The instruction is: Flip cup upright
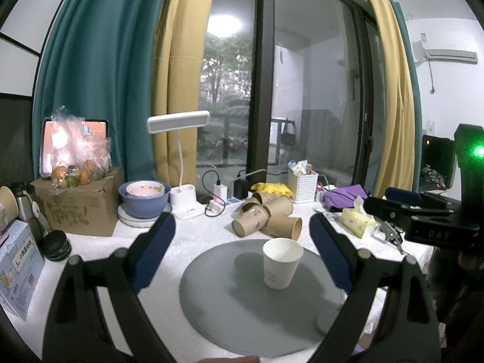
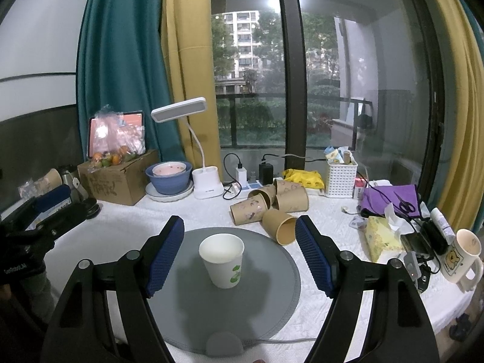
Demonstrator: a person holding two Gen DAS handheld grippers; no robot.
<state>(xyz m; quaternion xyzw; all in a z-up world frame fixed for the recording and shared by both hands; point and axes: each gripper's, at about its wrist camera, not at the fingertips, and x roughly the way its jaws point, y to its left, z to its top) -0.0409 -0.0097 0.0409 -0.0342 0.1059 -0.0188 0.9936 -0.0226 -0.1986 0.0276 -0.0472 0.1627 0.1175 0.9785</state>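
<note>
The cup [image 2: 222, 260] stands upright on the mat [image 2: 187, 311], brown cups [image 2: 269, 204] lying just behind the mat on the desk [image 2: 127, 224], both the left gripper [image 1: 242, 252] and right gripper [image 2: 239, 252] wide open, fingers [image 2: 165, 255] empty.

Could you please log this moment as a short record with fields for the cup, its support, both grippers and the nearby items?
cup: white paper cup, upright, mouth up
support: round grey mat on the white-covered table
left gripper: open, empty, apart from the cup
right gripper: open, empty, apart from the cup
nearby: brown paper cups lying on their sides behind the mat
task state: cup appears already upright
</note>
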